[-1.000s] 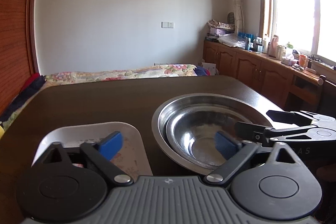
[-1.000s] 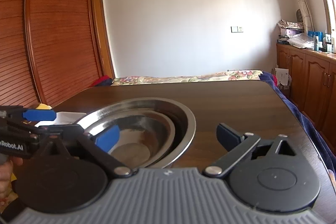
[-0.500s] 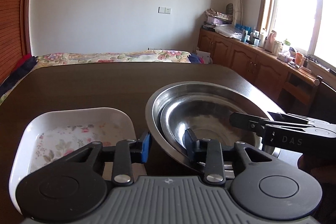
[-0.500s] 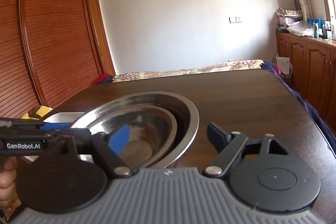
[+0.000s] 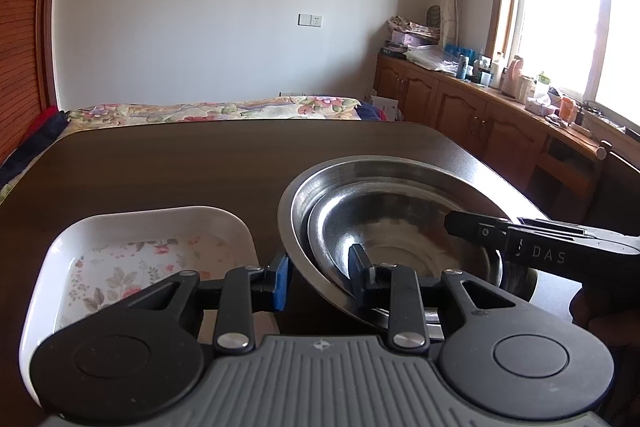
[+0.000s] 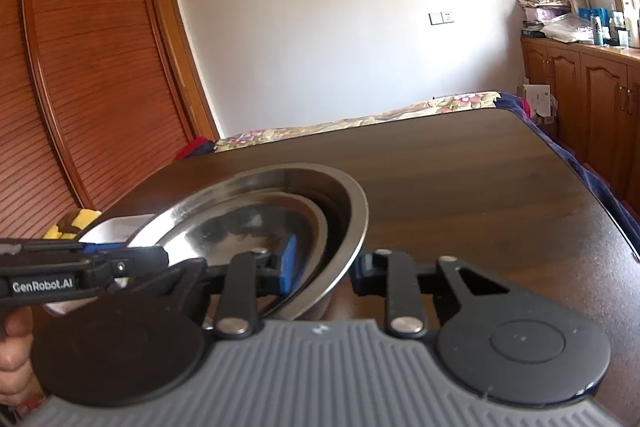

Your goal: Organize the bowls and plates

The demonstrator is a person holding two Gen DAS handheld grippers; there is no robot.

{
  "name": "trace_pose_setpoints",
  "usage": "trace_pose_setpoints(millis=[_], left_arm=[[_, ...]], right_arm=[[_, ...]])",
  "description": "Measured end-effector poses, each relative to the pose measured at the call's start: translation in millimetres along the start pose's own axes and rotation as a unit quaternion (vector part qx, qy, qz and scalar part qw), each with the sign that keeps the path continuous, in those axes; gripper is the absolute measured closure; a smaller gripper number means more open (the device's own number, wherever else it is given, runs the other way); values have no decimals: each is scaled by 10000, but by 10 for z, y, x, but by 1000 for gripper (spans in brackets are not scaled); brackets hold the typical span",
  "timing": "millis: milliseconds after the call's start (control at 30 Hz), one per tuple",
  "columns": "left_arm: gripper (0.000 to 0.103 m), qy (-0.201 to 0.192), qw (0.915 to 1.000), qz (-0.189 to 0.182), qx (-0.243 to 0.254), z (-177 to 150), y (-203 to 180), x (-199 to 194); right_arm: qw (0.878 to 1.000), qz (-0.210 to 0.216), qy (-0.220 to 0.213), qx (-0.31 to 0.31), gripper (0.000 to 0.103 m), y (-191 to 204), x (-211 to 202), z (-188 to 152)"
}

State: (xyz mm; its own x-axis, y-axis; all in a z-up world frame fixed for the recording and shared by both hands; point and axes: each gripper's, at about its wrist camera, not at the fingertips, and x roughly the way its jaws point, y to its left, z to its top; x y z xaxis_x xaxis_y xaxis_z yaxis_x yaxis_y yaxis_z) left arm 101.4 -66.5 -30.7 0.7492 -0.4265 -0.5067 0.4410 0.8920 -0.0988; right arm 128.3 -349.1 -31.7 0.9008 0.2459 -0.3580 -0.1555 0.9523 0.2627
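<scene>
Crowding the steel bowls (image 5: 392, 219), a floral white dish (image 5: 132, 259) sits just beside.

Both grippers have just been closing on the nested steel bowls. The left gripper (image 5: 318, 277), wide open a second ago, now clamps the large steel bowl's (image 5: 360, 171) near-left rim. The right gripper (image 6: 326, 265) has closed across the opposite rim. In the right wrist view the bowls now appear tilted.

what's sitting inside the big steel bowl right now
A smaller steel bowl is nested inside the big steel bowl. Its visible inside looks empty; the near part is hidden behind the left gripper.
</scene>
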Motion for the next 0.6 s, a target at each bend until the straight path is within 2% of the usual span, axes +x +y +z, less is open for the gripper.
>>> trace_pose_setpoints(millis=[200,600], left_arm=[[70,-101,9999,-29,-26,19,55,-58],[70,-548,9984,117,41,199,159,-462]], right_arm=[[9999,-19,-116,-3,76,-2,-35,-8],[9992,178,-366,-6,77,90,-159,159]])
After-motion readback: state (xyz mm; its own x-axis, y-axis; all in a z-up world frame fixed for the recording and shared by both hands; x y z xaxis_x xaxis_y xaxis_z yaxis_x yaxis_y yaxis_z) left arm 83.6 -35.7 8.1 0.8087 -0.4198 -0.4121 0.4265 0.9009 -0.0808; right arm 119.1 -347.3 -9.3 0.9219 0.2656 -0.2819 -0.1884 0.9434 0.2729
